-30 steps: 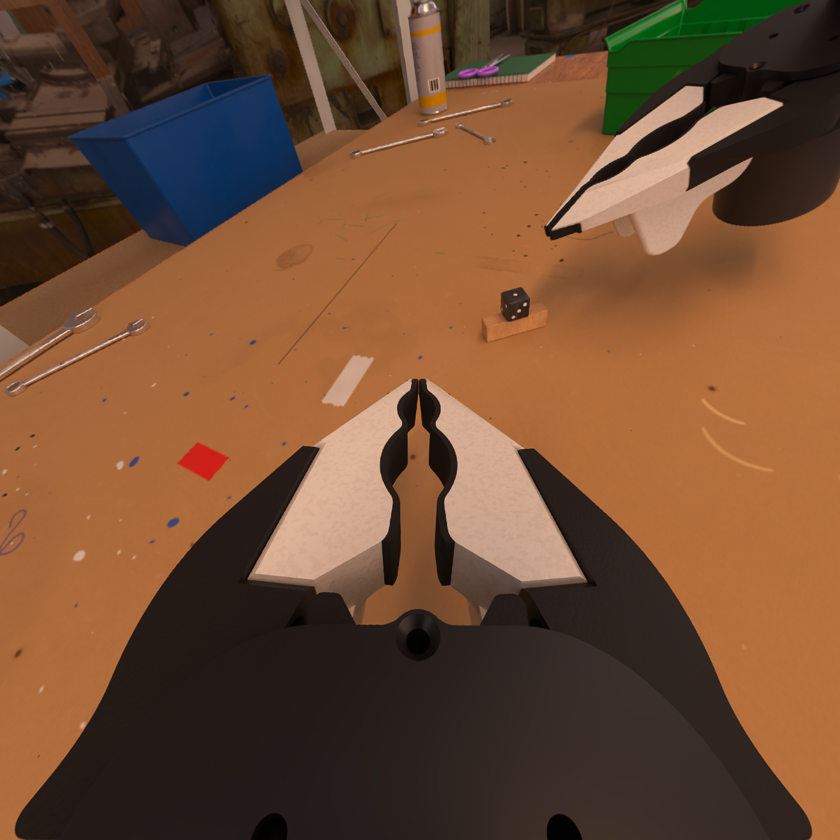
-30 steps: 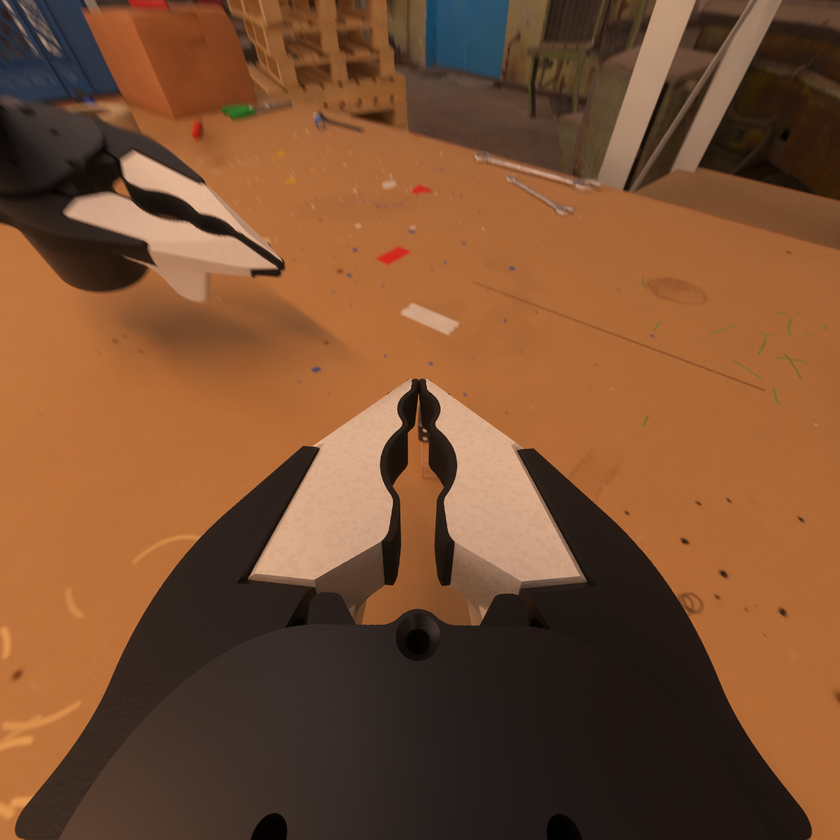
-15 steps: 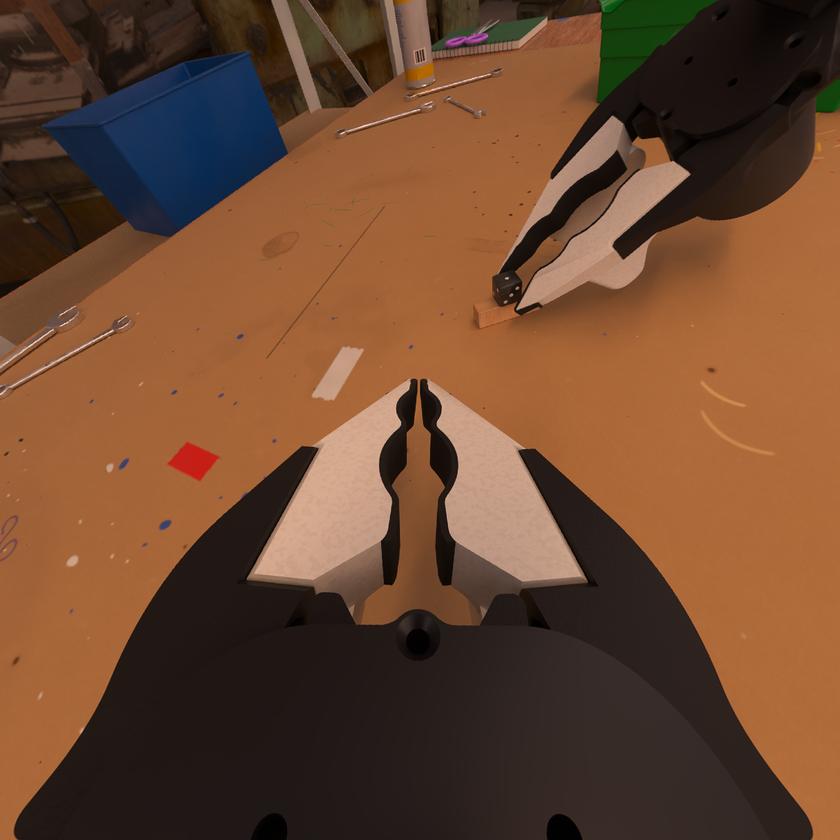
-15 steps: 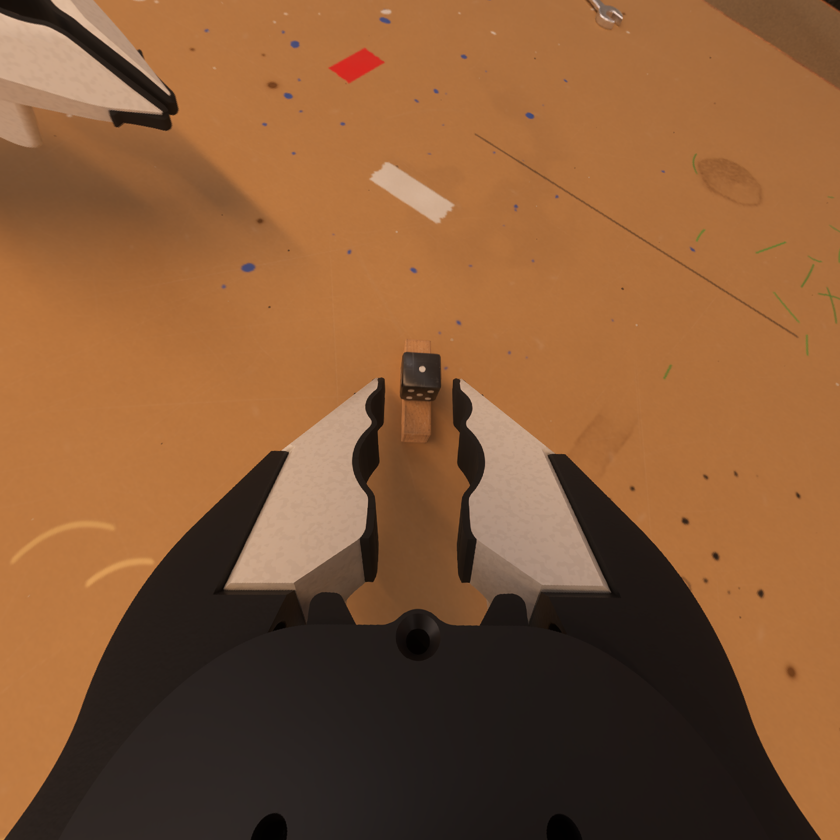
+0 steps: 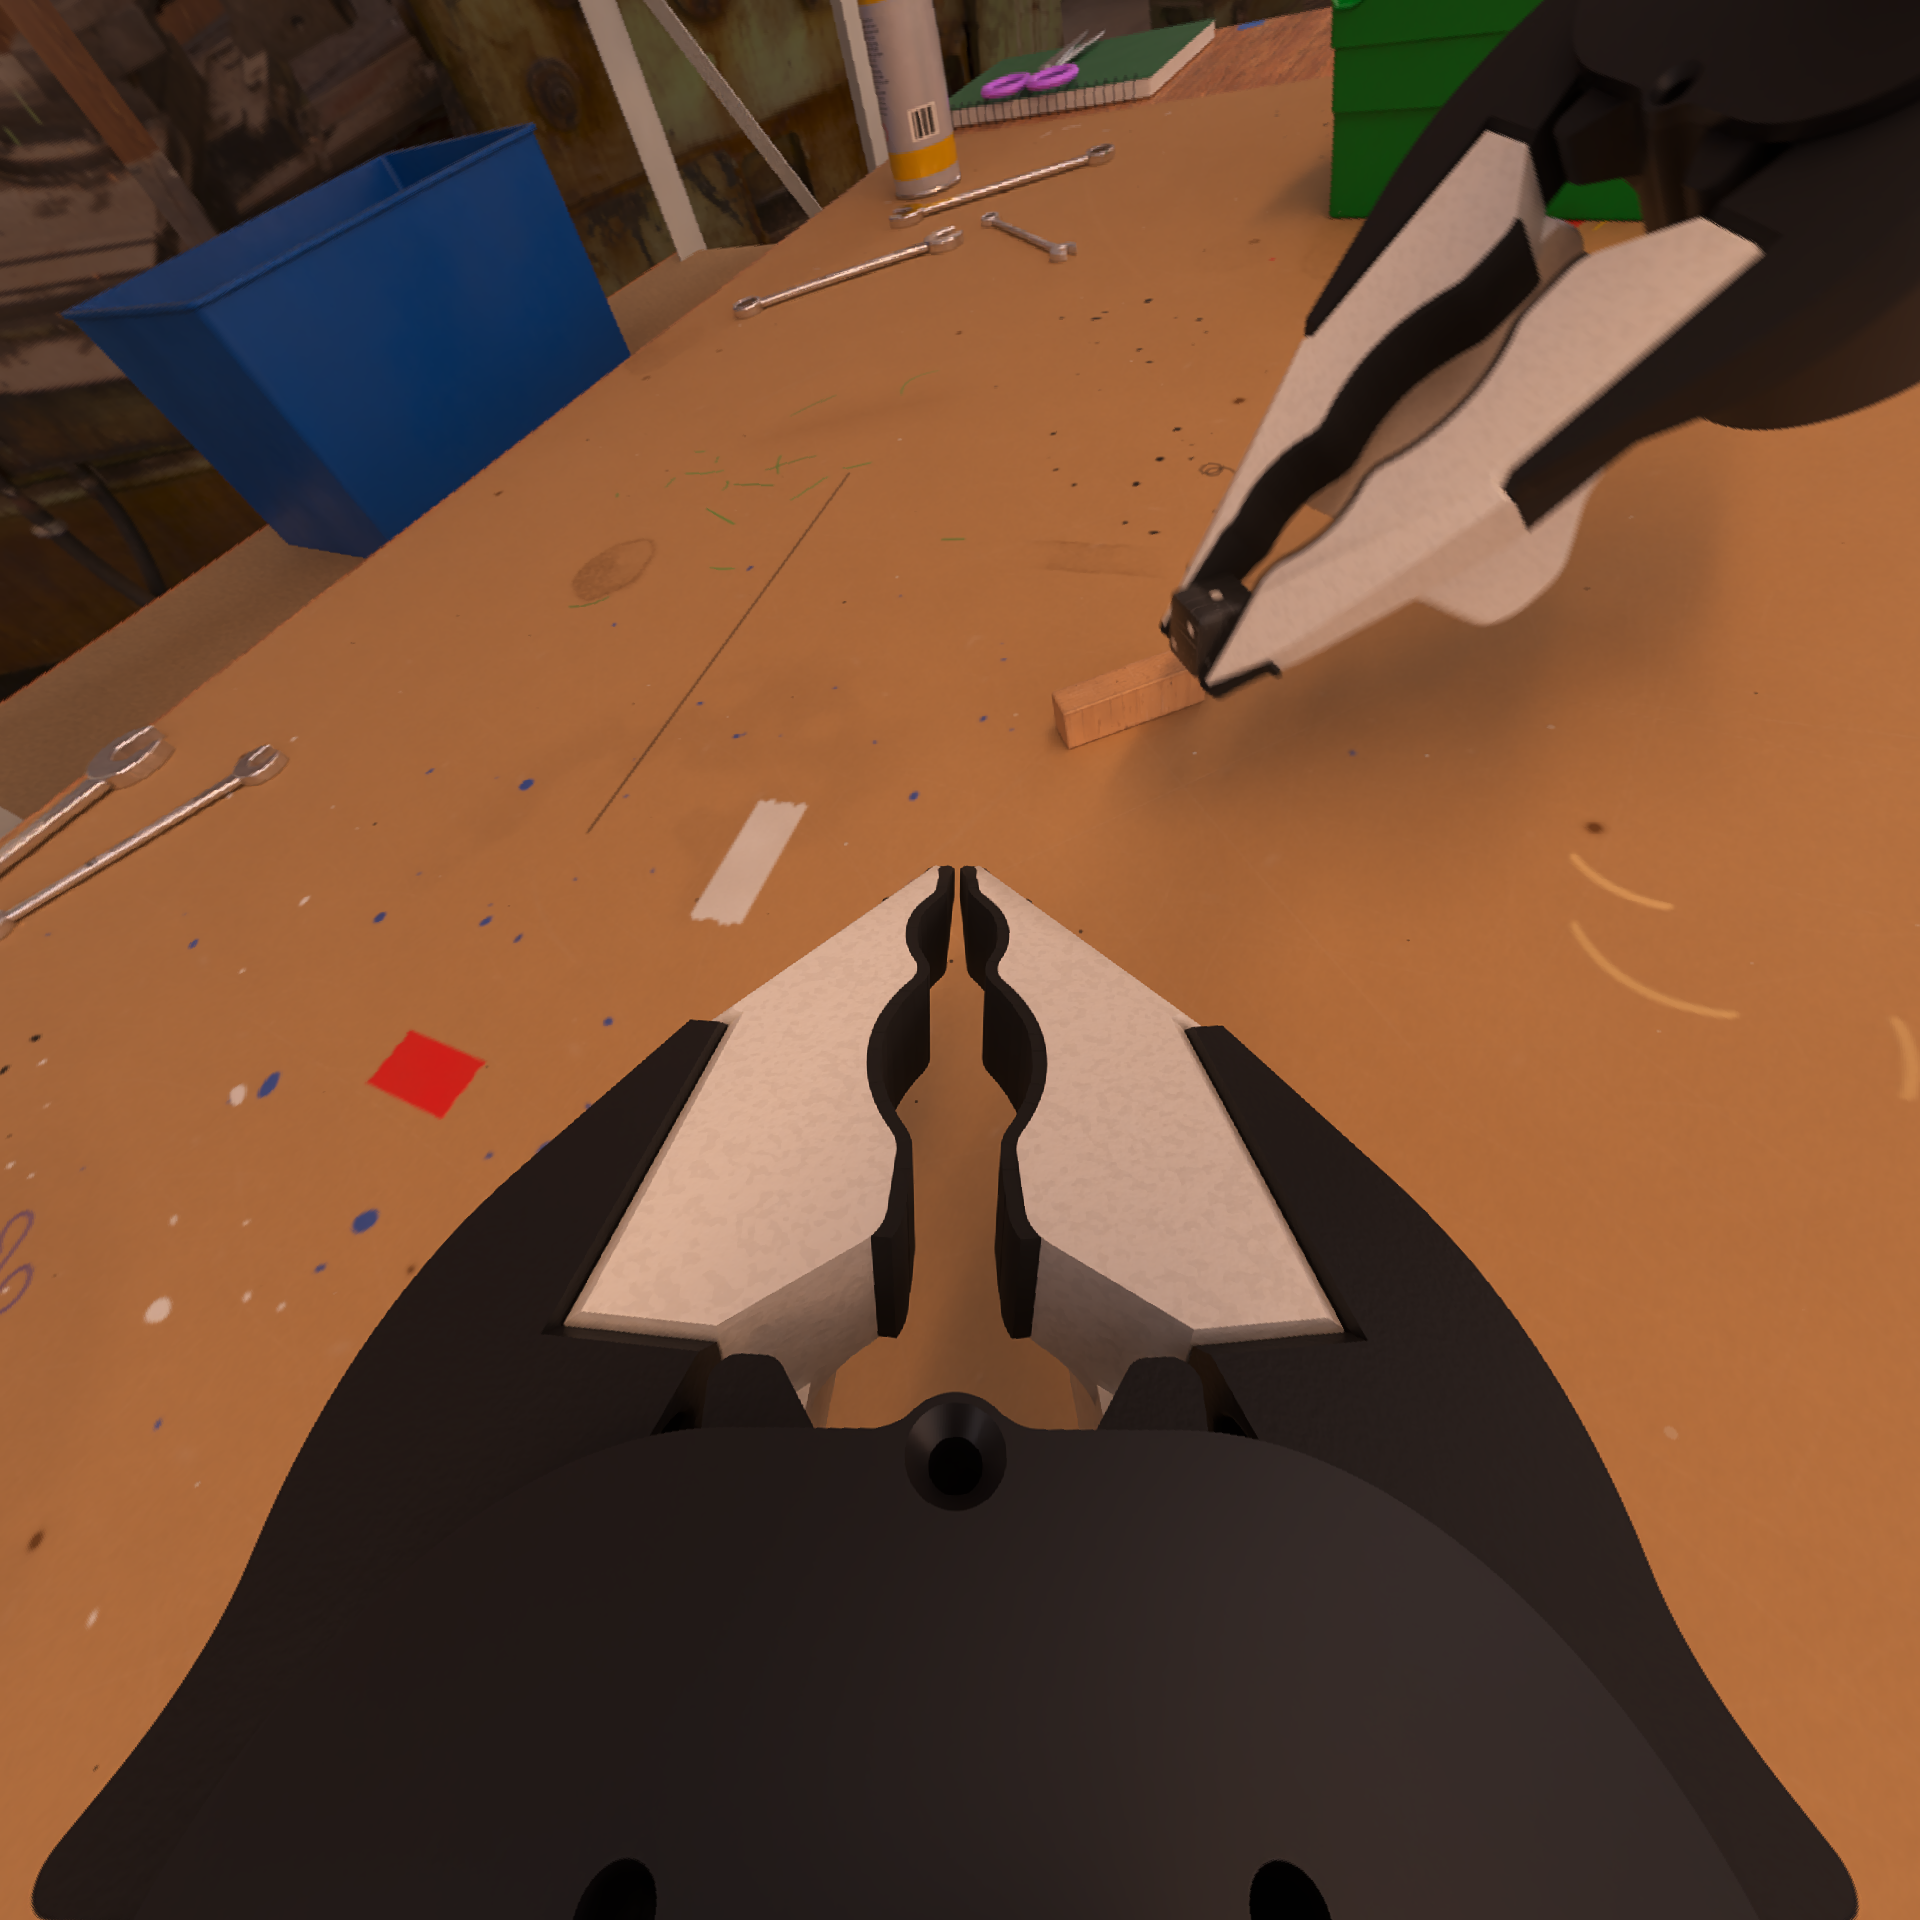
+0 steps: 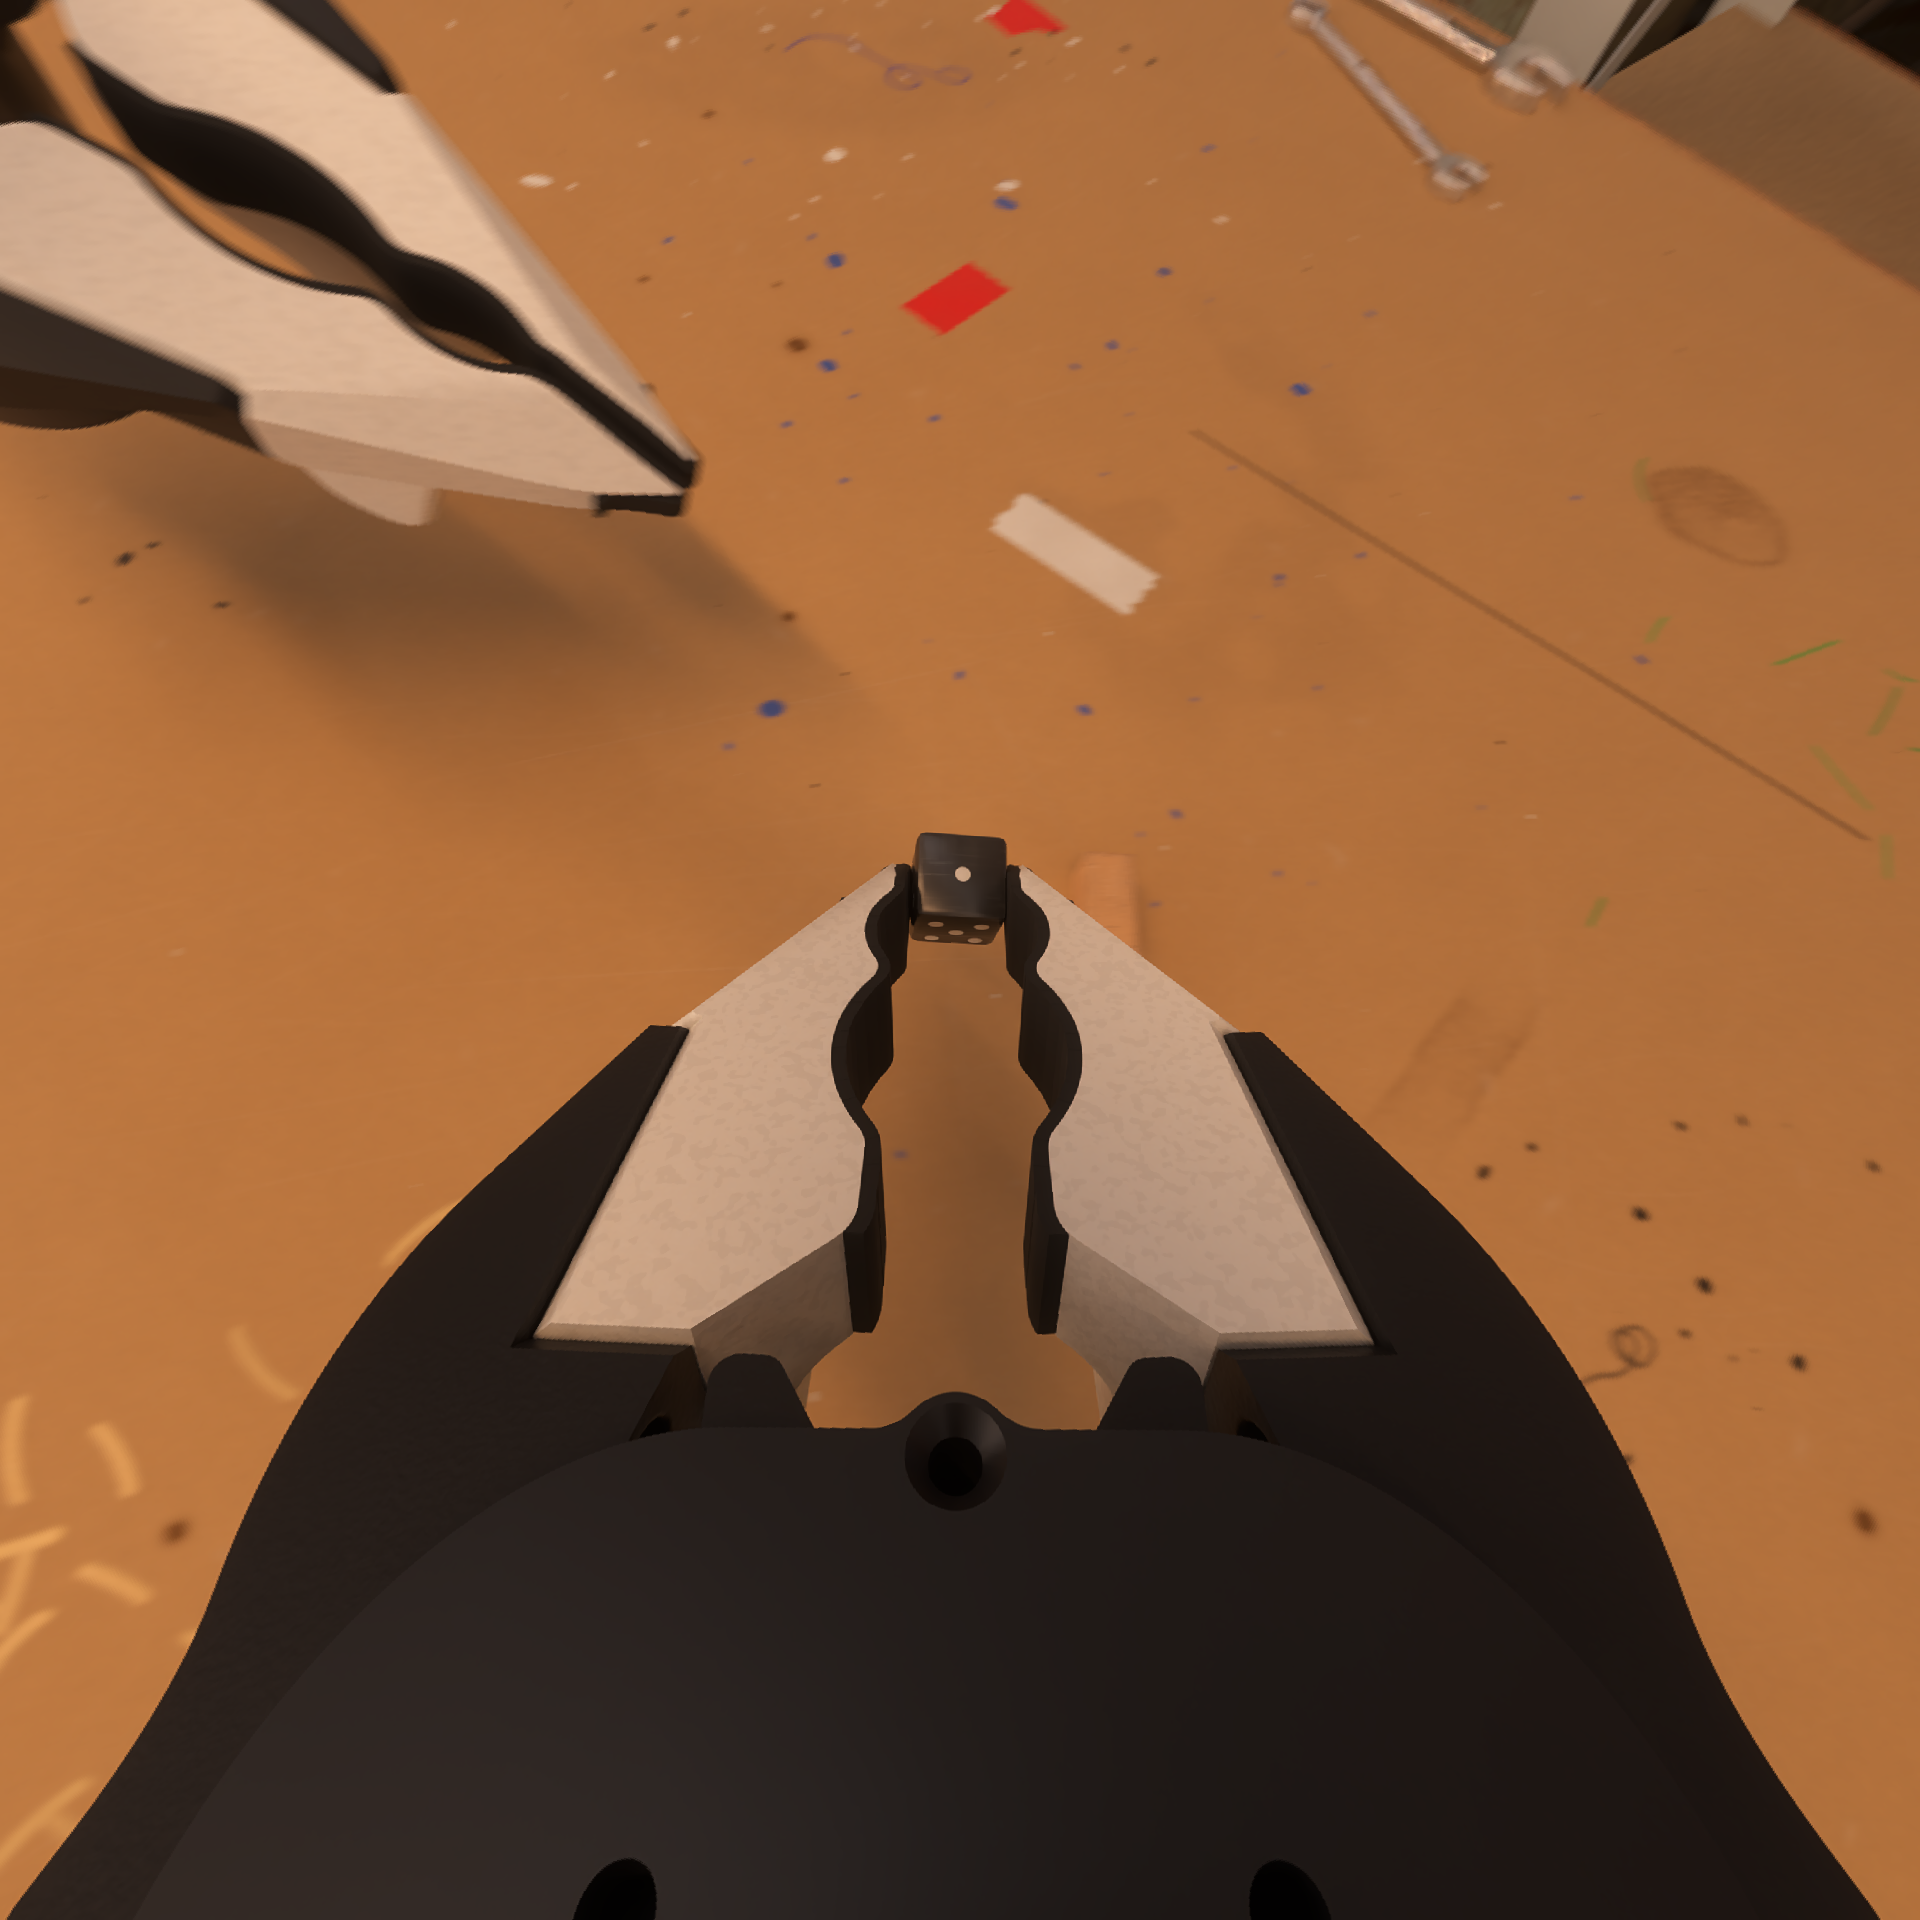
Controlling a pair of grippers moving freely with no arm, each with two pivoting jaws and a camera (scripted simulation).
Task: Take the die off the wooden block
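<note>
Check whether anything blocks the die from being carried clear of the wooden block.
Nothing visible does. The right gripper is shut on the die; the wooden block lies below, with bare workbench around it and the left gripper well apart.

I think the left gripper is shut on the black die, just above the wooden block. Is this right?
Not quite: the right gripper is shut on the die, as the right wrist view shows. The left gripper is shut on nothing. The die is above the block.

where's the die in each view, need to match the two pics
Left wrist view: the black die sits right of centre, pinched at the far right gripper's tips, above the wooden block.
Right wrist view: the die is at centre, between the tips.
Shared landmark: the pale tape strip.
</note>
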